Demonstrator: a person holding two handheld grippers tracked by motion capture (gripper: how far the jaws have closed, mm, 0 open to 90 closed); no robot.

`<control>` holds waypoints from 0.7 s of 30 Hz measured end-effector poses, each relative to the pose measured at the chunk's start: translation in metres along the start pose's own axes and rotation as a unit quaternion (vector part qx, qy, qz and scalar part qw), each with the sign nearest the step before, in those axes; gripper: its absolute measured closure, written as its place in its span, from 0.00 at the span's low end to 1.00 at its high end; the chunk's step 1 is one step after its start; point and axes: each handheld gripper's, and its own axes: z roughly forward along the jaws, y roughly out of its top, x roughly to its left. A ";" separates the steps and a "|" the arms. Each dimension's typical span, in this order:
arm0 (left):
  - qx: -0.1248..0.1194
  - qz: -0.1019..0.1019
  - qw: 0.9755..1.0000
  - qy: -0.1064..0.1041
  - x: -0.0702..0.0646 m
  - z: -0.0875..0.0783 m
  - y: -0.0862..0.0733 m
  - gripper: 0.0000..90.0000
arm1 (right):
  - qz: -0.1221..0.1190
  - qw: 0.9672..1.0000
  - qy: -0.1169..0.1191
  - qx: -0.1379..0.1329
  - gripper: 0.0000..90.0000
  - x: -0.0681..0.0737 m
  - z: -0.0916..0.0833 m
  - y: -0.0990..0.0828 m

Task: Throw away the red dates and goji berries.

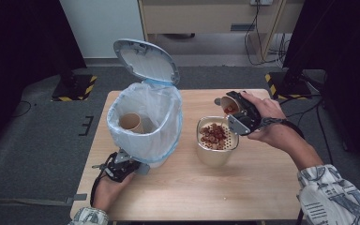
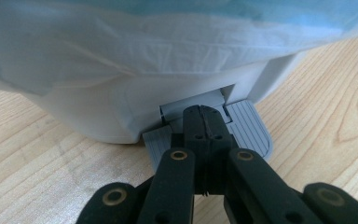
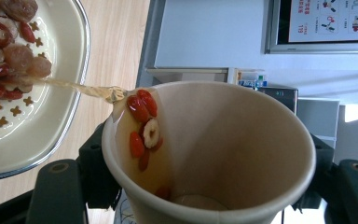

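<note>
A white pedal bin (image 1: 145,140) lined with a pale bag stands on the table with its lid (image 1: 146,61) raised. A brown paper cup (image 1: 132,123) lies inside it. My left gripper (image 1: 138,166) is shut, and its tips (image 2: 204,116) rest on the grey pedal (image 2: 251,130) at the bin's foot. My right gripper (image 1: 236,115) is shut on a second paper cup (image 1: 228,105), tilted over a cream strainer bowl (image 1: 213,157). A thin amber stream (image 3: 74,87) runs from the cup's (image 3: 242,140) lip into the strainer (image 3: 51,107). Red berries and fruit slices cling inside the cup and lie in the strainer.
The wooden table (image 1: 243,187) has bare room in front and to the right of the bowl. Black stands with striped bases sit on the floor at both far corners, and cables trail behind the table.
</note>
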 end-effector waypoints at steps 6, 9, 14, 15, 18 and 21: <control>0.000 0.000 1.000 0.000 0.000 0.000 0.000 1.00 | 0.000 1.000 0.001 0.002 0.31 0.000 0.000 -0.001; 0.000 0.000 1.000 0.000 0.000 0.000 0.000 1.00 | -0.002 1.000 0.001 0.002 0.31 0.000 0.000 0.000; 0.001 0.000 1.000 -0.001 0.000 0.000 0.000 1.00 | -0.019 1.000 -0.001 0.001 0.31 -0.006 -0.003 0.006; 0.001 0.001 1.000 -0.001 0.000 0.000 0.000 1.00 | -0.027 1.000 -0.004 -0.001 0.31 -0.008 -0.004 0.010; 0.001 0.001 1.000 -0.001 0.000 0.000 0.000 1.00 | -0.036 0.999 0.006 0.006 0.31 -0.006 -0.002 0.010; 0.000 0.001 1.000 -0.001 0.000 0.000 0.000 1.00 | -0.050 0.998 0.013 0.022 0.31 -0.001 0.001 0.005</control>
